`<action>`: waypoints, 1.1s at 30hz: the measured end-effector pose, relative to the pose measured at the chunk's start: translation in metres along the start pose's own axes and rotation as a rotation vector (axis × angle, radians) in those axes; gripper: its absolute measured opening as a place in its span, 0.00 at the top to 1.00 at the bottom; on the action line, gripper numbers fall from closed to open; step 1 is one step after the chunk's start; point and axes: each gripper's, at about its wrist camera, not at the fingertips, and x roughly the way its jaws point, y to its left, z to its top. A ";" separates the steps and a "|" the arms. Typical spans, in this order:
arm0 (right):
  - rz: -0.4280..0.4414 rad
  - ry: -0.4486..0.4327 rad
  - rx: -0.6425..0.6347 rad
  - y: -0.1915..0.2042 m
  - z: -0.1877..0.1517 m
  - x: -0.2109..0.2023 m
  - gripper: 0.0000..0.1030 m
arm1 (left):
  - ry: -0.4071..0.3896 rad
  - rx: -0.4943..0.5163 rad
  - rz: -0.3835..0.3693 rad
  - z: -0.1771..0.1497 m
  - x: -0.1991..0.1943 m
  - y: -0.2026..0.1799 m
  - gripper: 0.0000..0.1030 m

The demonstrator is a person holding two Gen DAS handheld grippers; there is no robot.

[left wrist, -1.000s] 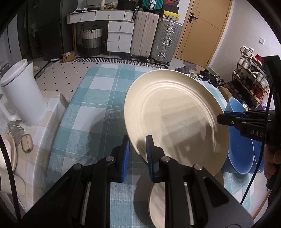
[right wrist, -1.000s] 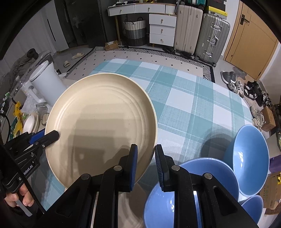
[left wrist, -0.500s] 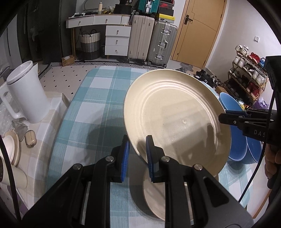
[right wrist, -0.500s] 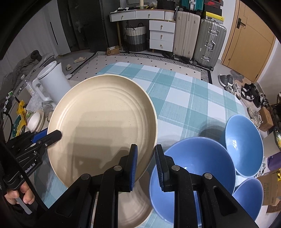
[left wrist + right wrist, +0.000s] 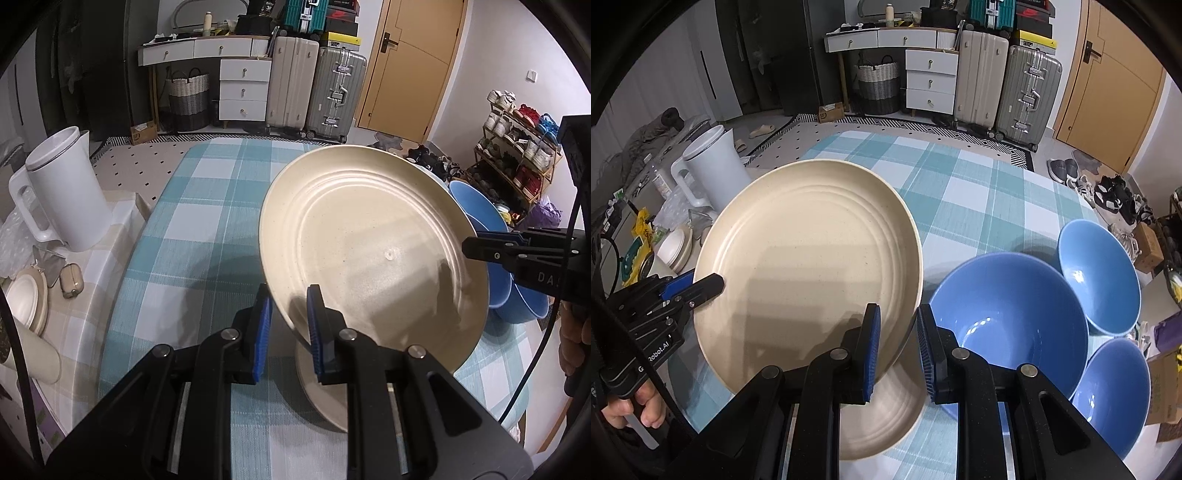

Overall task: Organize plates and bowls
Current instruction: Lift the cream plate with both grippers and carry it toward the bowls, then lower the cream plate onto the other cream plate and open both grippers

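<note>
A large cream plate [image 5: 369, 251] [image 5: 809, 280] hangs tilted above the checked table, held at two opposite rims. My left gripper [image 5: 286, 325] is shut on its near-left rim; it shows as a black finger at the plate's left edge in the right wrist view [image 5: 713, 286]. My right gripper [image 5: 897, 347] is shut on the opposite rim and reaches in from the right in the left wrist view [image 5: 469, 247]. A second cream plate [image 5: 325, 398] [image 5: 886, 413] lies flat on the cloth underneath. Three blue bowls [image 5: 1008, 325] [image 5: 1097, 269] [image 5: 1115, 391] stand to the right.
The teal checked tablecloth [image 5: 207, 221] stretches away to the far edge. A white jug [image 5: 66, 192] [image 5: 716, 170] and small items stand on a side surface at the left. Suitcases, drawers and a shoe rack line the room beyond.
Both grippers have carried the cream plate together back toward the near side. More of the lower plate and of the blue bowls shows now. Both grips are unchanged.
</note>
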 end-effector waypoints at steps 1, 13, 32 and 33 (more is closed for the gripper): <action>0.000 0.000 0.001 0.000 -0.002 -0.001 0.80 | 0.000 0.000 -0.001 -0.002 -0.001 0.000 0.85; 0.003 0.001 0.024 0.000 -0.034 0.005 0.80 | 0.015 0.022 -0.013 -0.029 0.004 -0.002 0.85; 0.005 -0.006 0.057 0.000 -0.065 0.011 0.80 | 0.045 0.051 -0.003 -0.053 0.031 0.000 0.85; 0.003 -0.006 0.059 0.000 -0.067 0.011 0.80 | 0.044 0.053 -0.004 -0.053 0.033 0.000 0.85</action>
